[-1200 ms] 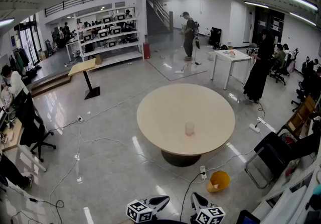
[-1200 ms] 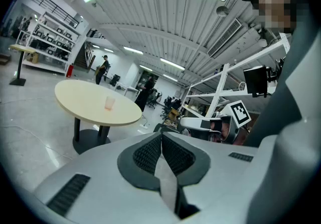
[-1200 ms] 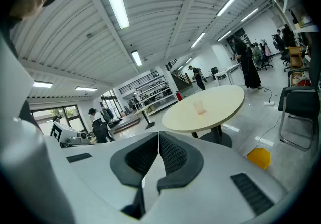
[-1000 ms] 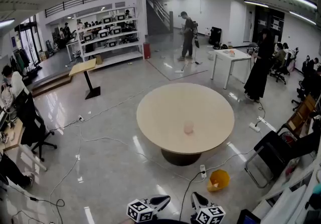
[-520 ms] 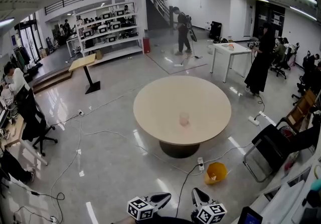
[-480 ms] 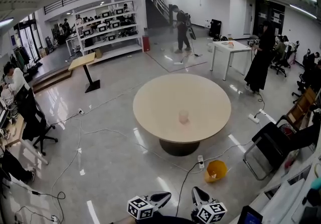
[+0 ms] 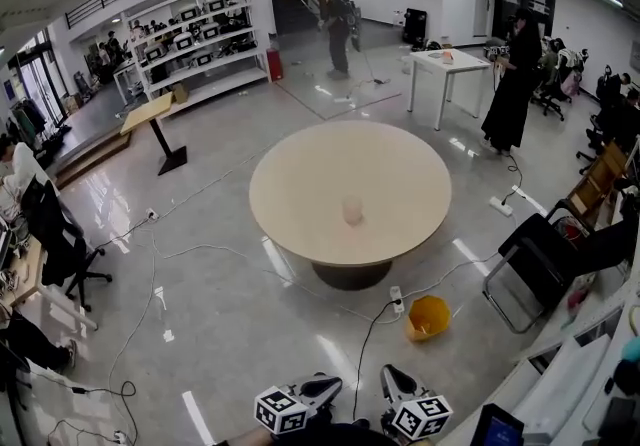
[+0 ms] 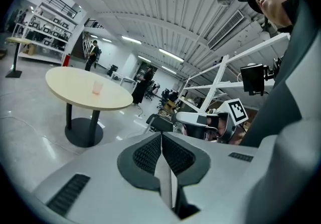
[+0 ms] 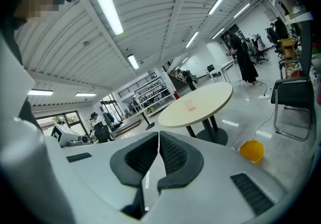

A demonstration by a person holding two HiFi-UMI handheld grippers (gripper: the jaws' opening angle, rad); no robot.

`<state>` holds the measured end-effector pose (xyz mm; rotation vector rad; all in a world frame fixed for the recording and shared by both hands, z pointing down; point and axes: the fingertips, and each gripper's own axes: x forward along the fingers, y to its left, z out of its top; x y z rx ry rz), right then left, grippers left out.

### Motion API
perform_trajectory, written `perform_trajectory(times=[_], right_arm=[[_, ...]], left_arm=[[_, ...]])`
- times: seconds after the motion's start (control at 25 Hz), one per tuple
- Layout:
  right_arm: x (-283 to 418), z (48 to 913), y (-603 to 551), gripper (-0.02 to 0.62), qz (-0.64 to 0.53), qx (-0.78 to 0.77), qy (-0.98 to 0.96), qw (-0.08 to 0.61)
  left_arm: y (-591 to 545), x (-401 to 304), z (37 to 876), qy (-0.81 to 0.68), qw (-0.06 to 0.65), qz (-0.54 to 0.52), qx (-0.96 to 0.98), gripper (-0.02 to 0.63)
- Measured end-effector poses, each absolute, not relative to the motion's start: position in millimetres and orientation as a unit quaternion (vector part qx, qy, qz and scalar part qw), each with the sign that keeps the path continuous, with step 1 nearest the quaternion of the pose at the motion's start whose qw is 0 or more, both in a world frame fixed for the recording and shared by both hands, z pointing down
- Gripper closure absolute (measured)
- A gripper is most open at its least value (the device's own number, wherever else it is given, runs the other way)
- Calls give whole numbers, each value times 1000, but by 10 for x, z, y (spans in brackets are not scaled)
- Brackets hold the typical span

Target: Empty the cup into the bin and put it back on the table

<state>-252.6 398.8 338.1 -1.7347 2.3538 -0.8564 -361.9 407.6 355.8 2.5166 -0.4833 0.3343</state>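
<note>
Cup (image 7: 352,210) stands upright on the round table (image 7: 300,169), straight ahead of both grippers and well apart from them, with open floor in between. It looks pale and see-through; what is in it I cannot tell from here.

Left gripper (image 7: 322,388) sits low at the bottom edge of the head view. Its jaws are pressed together with nothing between them, and in the left gripper view the ribbed pads (image 8: 148,153) meet along a single line. In that view the cup shows ahead and off to the left.

Right gripper (image 7: 393,384) is just beside the left one. Its jaws are closed and it carries nothing. In the right gripper view the cup is ahead and a touch to the right.

The yellow bin (image 7: 428,318) sits on the floor ahead and to the right of the right gripper, near the table's base. It is nearer to the grippers than the cup is. A cable (image 7: 372,359) trails across the floor beside the bin, and a black chair (image 7: 530,279) stands further out to the right.
</note>
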Motion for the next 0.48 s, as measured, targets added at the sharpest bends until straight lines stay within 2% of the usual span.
perform_trajectory(times=[0.48], right_arm=[[-2289, 3316, 3113, 578, -267, -617, 739, 41]], left_arm=[[3122, -3327, 3486, -111, 257, 126, 952, 581]])
